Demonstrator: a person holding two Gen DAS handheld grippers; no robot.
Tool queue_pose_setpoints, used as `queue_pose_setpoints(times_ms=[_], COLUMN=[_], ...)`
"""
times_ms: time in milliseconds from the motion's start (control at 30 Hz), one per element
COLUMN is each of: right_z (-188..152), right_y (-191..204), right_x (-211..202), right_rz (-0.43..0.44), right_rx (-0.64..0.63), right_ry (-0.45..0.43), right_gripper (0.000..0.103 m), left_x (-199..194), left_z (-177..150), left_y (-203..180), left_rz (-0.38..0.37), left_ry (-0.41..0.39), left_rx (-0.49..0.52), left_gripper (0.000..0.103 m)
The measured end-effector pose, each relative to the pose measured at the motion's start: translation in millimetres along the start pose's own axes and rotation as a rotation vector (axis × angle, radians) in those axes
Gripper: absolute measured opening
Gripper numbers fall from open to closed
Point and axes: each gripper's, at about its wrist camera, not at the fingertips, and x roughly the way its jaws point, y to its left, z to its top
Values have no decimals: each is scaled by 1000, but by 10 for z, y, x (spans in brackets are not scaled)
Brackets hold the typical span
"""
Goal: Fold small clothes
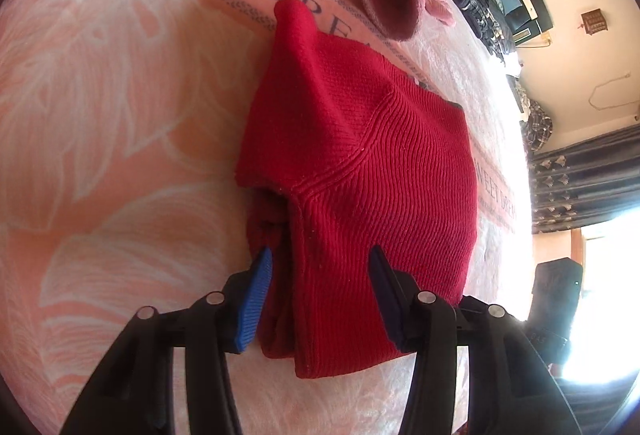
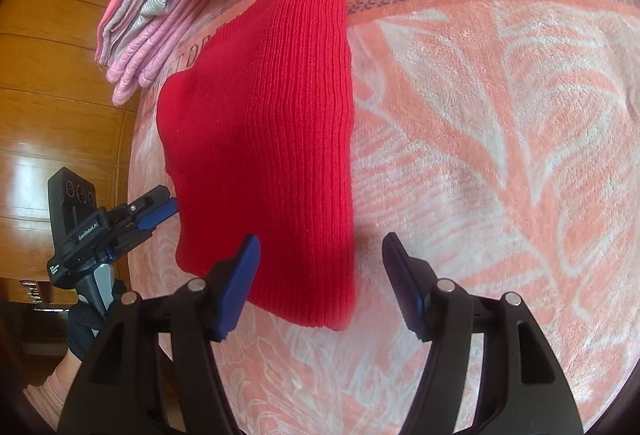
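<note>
Blue-padded fingers of the left gripper point(image 1: 320, 295) fill the bottom of the left wrist view, spread apart, with the near end of the red sweater point(image 1: 360, 175) lying between them; the pads stand off the knit on both sides, so nothing is clamped. That sweater is folded and lies flat on the pink blanket point(image 1: 100, 115), running from lower centre up toward the upper middle of the frame, where a narrow red tip pokes up. Just beyond the tip, at upper centre, sits a pink cuff point(image 1: 390, 1) with its opening facing the camera, part of a pile of pink and striped clothes along the top edge. In the right wrist view the right gripper point(image 2: 320, 283) is likewise spread wide at the bottom, its left finger over the sweater's point(image 2: 264, 139) near edge and its right finger over bare blanket point(image 2: 500, 155). At lower left of that frame the left gripper point(image 2: 166, 209) appears from the side, its tips at the sweater's left edge. Folded clothes point(image 2: 148, 15) are stacked at upper left.
</note>
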Motion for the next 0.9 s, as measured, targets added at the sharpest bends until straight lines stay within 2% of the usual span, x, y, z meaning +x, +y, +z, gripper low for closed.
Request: queue_pose_setpoints(times_ms=[100,133,167,200,233,333,467,600,667,767,900], right_z=[0,-3,-8,-14,-15,-35,-68,-105,-119,-145,-185], right_y=[64,66,71,83,89,84,48,32,36,42,43], right_x=[22,28,32,38,41,33,54,80,43,-12,-19], right_rz=[-3,-3,-1,1,2,2,-6,-18,-9,13,-5], right_rx=[-16,-17,-16,-15,-14,-11,-7,-5,-2,0,-7], right_ry=[1,2,3,2,1,-6,0,10,4,6,18], right_gripper=[64,64,64,64,64,64,64,64,64,64,64], left_x=[114,132,134,131,101,-30,-50,-8,-96,-205,-253], left_z=[50,51,54,52,46,12,9,8,-11,-85,-204], left_y=[4,-3,-5,-11,-20,-4,192,186,85,-120,-345], left_rz=[15,18,0,-23,-21,23,50,-14,2,69,146], left_ry=[5,6,2,4,-2,-41,-36,-16,-37,-39,-46], left_rx=[-9,-8,-10,-15,-15,6,-15,-10,13,67,138], left_gripper=[47,32,13,9,10,7,7,8,21,42,44])
